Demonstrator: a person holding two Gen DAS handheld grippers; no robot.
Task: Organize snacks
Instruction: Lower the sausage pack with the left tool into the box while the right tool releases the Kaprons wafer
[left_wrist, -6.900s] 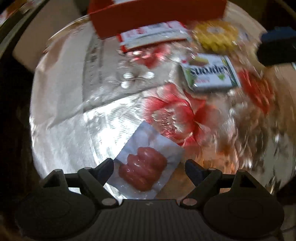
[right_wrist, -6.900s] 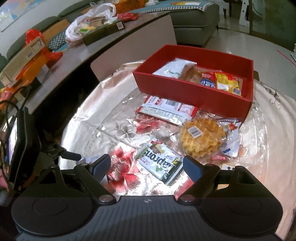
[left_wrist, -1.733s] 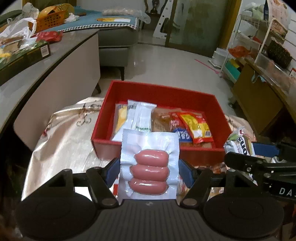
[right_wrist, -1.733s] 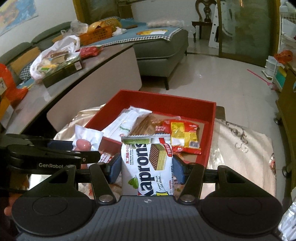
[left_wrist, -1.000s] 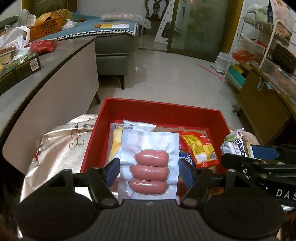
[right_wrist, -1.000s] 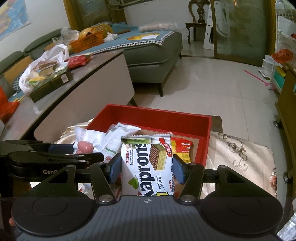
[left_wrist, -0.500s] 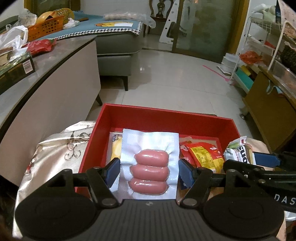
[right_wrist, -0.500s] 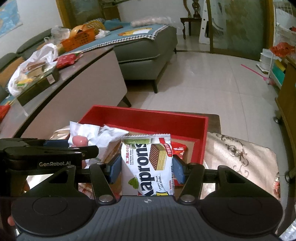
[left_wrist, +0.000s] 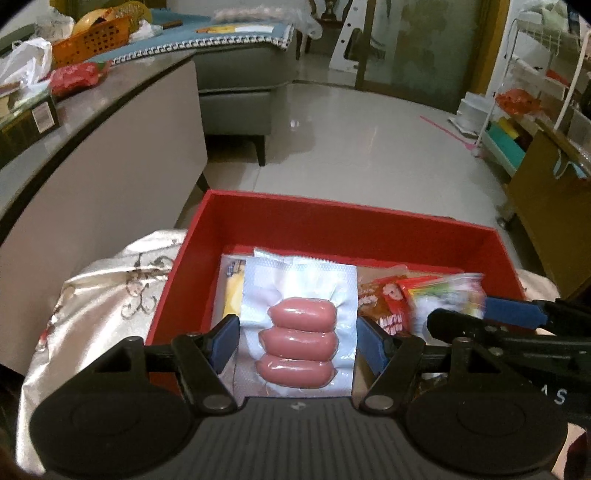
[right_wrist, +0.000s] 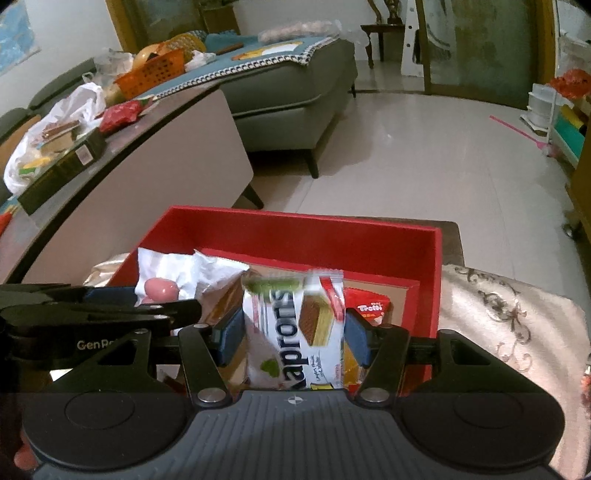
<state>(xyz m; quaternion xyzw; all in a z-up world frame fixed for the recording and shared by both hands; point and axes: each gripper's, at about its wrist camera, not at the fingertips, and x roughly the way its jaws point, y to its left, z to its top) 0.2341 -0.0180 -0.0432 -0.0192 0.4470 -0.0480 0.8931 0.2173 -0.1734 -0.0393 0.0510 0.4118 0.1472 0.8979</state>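
My left gripper (left_wrist: 297, 341) is shut on a clear vacuum pack of three pink sausages (left_wrist: 298, 341), held over the left part of the red box (left_wrist: 343, 225). My right gripper (right_wrist: 293, 338) holds a white Kaprons wafer pack (right_wrist: 295, 332), now tilted and blurred between slightly wider pads, over the box's (right_wrist: 332, 229) right part. Each gripper shows in the other's view: the right one (left_wrist: 517, 325) to the right, the left one (right_wrist: 92, 306) to the left with the sausage pack (right_wrist: 159, 286).
Several snack packs lie in the box: a yellow one (left_wrist: 232, 291), red ones (left_wrist: 391, 299), a red Trolli pack (right_wrist: 367, 304). The box sits on a silvery embroidered cloth (left_wrist: 110, 280). A long grey counter (right_wrist: 110, 166) with clutter runs on the left.
Both grippers have moved forward over the red box. The wafer pack has tilted and slipped in the right gripper, whose pads stand a little wider.
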